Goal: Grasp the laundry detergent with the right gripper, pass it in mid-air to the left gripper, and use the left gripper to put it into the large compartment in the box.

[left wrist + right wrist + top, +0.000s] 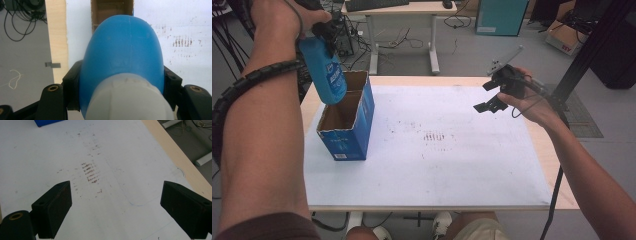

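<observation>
Left tongs (324, 35) gripping blue bottle (324, 70), bottle base hiding box (347, 122) interior

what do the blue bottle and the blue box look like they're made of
Blue bottle: likely plastic, smooth with a soft sheen and a faint mould seam down its side in the left gripper view; its pale cap looks like matte plastic.

Blue box: cardboard, judging by the brown raw inside and folded flaps; the printed blue outside looks slightly glossy.
</observation>
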Motion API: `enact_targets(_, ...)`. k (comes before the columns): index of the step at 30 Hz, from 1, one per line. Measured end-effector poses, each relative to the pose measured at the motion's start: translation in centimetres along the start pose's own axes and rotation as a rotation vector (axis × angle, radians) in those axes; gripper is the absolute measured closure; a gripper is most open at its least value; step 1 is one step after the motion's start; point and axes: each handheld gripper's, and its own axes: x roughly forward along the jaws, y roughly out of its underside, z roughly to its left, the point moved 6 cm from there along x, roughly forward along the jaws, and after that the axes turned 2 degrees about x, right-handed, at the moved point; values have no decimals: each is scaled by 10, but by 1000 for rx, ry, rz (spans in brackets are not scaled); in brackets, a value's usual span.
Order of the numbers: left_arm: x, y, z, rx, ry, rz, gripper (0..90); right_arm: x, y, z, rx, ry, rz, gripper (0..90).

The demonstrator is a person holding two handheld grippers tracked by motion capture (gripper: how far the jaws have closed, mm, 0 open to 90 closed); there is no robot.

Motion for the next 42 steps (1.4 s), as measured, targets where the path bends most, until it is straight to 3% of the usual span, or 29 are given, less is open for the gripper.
enact_targets(2, 0, 0, 1, 14, 0, 2, 367, 1, 0, 0, -4, -1, 0, 103)
enact_targets(3, 0, 0, -1, 0, 4, -3, 366, 1, -1, 1, 0, -1, 1, 103)
enact_targets(29, 4, -2, 0, 1, 4, -15, 367, 2, 2, -1, -2, 7, 4, 103)
enact_targets(42, 19, 0, 6, -11, 8, -9, 366, 4, 3, -1, -5, 11, 16, 103)
